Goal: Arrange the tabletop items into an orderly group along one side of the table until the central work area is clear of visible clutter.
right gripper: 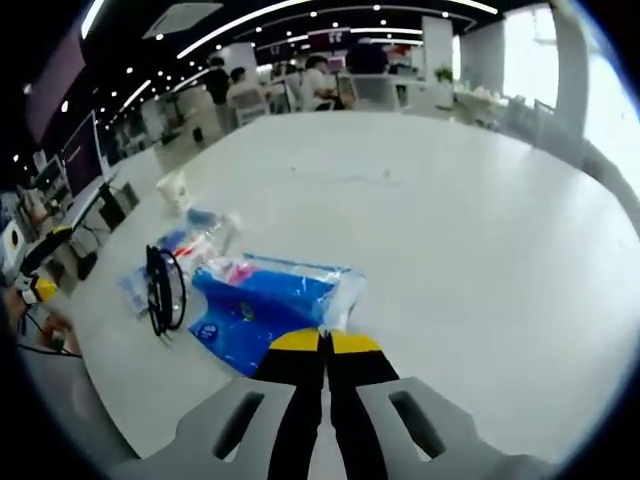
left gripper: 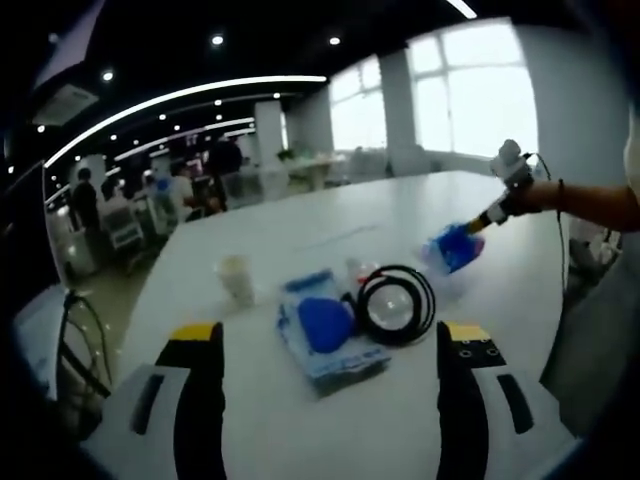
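Observation:
My left gripper (left gripper: 333, 332) stands open low over the white table (left gripper: 300, 220), its jaws wide apart with nothing gripped. Just ahead of it lie a flat blue packet (left gripper: 325, 335), a black cable coil (left gripper: 396, 304) and a small white cup (left gripper: 237, 276). My right gripper (left gripper: 487, 218) comes in from the right, shut on a blue plastic bag (left gripper: 455, 247) that hangs just above the table. In the right gripper view, the right gripper (right gripper: 323, 345) pinches the bag (right gripper: 270, 300) by its near edge. Beyond it are the coil (right gripper: 165, 288), the flat packet (right gripper: 165, 255) and the cup (right gripper: 172, 187).
A small clear item (left gripper: 356, 270) sits behind the coil. The table's far half (right gripper: 450, 200) is bare white. Its left edge (left gripper: 150, 290) drops to a floor with cables (left gripper: 75, 340). People and desks (left gripper: 200, 175) fill the office behind.

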{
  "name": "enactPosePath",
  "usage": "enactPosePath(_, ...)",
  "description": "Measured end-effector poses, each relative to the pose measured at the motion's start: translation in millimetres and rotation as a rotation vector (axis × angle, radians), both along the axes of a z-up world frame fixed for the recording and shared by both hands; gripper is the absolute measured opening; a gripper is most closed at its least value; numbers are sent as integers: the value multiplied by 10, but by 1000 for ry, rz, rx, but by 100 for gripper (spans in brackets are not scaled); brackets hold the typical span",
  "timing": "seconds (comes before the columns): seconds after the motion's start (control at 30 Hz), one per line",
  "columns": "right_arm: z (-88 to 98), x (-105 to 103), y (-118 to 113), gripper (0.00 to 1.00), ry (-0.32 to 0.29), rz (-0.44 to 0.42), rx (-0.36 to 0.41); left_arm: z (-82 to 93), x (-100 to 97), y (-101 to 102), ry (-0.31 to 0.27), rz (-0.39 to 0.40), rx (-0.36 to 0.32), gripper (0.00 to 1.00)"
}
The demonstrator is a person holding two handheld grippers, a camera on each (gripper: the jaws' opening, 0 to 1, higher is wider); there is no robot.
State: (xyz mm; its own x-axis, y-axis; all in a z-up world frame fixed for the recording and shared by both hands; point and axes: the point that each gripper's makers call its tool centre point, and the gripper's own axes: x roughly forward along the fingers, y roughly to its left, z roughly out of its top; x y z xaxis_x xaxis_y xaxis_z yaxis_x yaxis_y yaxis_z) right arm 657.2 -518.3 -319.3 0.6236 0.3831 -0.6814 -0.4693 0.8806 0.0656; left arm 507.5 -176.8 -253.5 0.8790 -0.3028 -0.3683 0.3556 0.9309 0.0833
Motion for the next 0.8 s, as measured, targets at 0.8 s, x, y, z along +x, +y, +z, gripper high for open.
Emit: enactPosePath(0.8, -77, 631, -172, 1, -32, -42, -9, -158, 27, 36, 51, 2, 5, 85)
